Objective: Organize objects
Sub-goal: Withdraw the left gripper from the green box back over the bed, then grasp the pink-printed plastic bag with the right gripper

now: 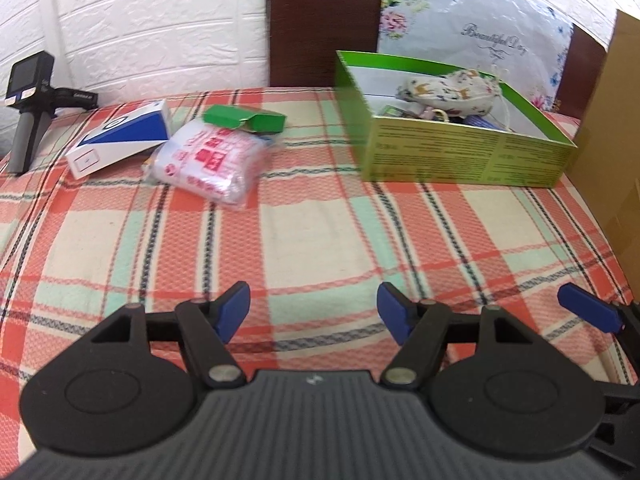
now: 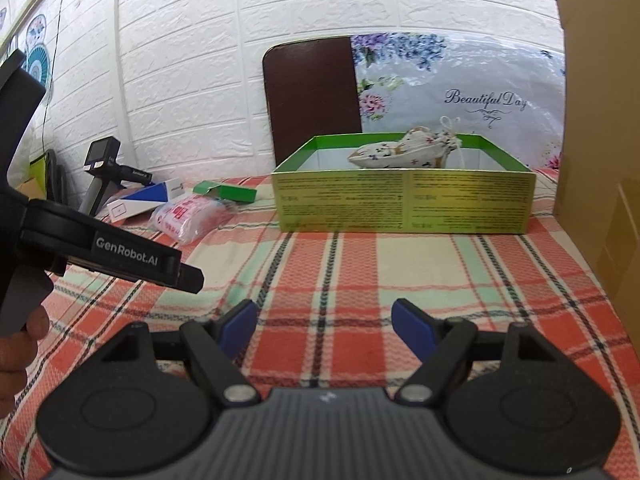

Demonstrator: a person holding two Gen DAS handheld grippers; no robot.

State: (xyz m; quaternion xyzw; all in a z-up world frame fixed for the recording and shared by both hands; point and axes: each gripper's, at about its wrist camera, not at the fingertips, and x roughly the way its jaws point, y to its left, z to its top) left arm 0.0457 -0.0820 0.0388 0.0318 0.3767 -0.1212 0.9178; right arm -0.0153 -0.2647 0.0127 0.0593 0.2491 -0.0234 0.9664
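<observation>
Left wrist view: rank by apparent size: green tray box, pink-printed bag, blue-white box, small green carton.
1. green tray box
2. pink-printed bag and blue-white box: look alike, no ranking
3. small green carton

L wrist cam: sits behind left claw, looks fwd and steeply down over the red, cream and mint plaid bedcover; open green cardboard box upper right, seen from above into its inside. R wrist cam: behind right claw, lower and flatter angle, box seen side-on, straight ahead. Both share bedcover, box, white embossed brick-pattern wall, small black camera on a grey grip at far left. Left claw body shows at left edge of R view.
</observation>
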